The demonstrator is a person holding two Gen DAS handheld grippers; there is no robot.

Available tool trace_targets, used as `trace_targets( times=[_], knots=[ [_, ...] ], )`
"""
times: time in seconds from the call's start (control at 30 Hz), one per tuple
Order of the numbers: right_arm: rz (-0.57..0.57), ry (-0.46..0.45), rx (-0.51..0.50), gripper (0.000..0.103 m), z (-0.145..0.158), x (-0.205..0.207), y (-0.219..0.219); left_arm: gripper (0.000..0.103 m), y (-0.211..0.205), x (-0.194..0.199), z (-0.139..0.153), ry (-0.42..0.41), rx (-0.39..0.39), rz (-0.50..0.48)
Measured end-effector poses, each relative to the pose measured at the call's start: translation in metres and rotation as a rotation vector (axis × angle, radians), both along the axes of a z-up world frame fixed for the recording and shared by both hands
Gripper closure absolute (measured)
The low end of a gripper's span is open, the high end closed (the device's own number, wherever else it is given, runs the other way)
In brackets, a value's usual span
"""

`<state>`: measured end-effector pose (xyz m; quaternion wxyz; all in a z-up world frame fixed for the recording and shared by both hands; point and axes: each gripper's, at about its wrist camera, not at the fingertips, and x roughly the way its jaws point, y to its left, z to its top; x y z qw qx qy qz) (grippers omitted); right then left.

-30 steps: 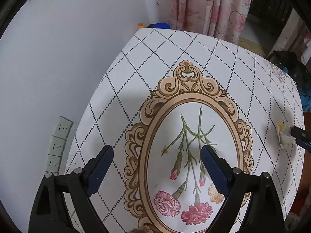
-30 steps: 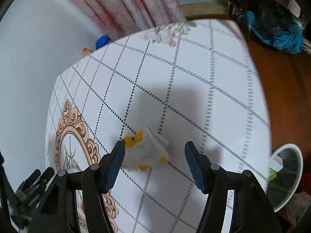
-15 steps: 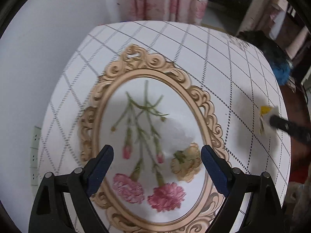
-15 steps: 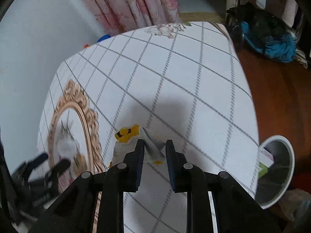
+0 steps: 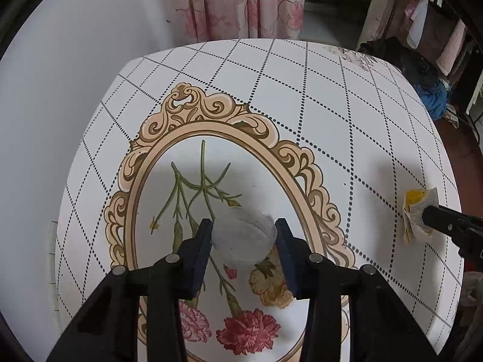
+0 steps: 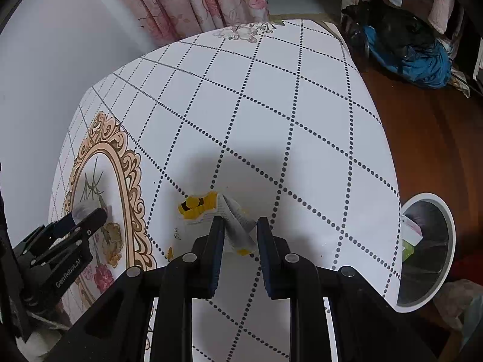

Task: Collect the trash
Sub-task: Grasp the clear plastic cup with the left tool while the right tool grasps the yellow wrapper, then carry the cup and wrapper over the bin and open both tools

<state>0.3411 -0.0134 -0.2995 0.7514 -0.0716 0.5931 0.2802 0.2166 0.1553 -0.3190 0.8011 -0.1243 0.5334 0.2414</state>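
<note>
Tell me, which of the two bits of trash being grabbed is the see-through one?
The clear plastic cup, gripped by the left gripper over the flower oval. The other, in the right gripper, is an opaque white-and-yellow paper wrapper.

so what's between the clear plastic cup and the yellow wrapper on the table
Nothing. In the left wrist view the tablecloth between the clear plastic cup and the yellow wrapper holds only its printed ornate frame and dotted grid.

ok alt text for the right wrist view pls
The right gripper pinches a crumpled white and yellow paper wrapper on a white tablecloth with dotted diamond lines. A white trash bin stands on the floor by the table's right edge.
</note>
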Motion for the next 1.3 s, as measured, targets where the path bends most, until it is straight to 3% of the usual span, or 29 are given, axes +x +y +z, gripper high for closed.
trace_targets(
  times=[0.3,0.5,0.7,0.9,1.1,1.3],
  knots=[
    [-0.003,-0.028,0.053,0.080,0.030,-0.012,-0.010,0.065,-0.017,-0.021,0.034,-0.051,0.055,0.008],
    [-0.026,-0.084,0.118,0.080,0.076,-0.020,-0.039,0.065,-0.042,-0.033,0.088,-0.140,0.102,0.000],
    [-0.075,-0.157,0.192,0.080,0.134,-0.024,-0.093,0.065,-0.085,-0.031,0.155,-0.257,0.118,-0.047],
    [-0.179,-0.215,0.237,0.080,0.179,-0.020,-0.179,0.065,-0.147,-0.010,0.198,-0.342,0.096,-0.139],
    [-0.303,-0.233,0.196,0.080,0.180,-0.005,-0.273,0.065,-0.220,0.033,0.194,-0.354,0.033,-0.262],
    [-0.420,-0.139,0.107,0.080,0.123,0.023,-0.349,0.065,-0.291,0.087,0.141,-0.260,-0.087,-0.374]
  ],
)
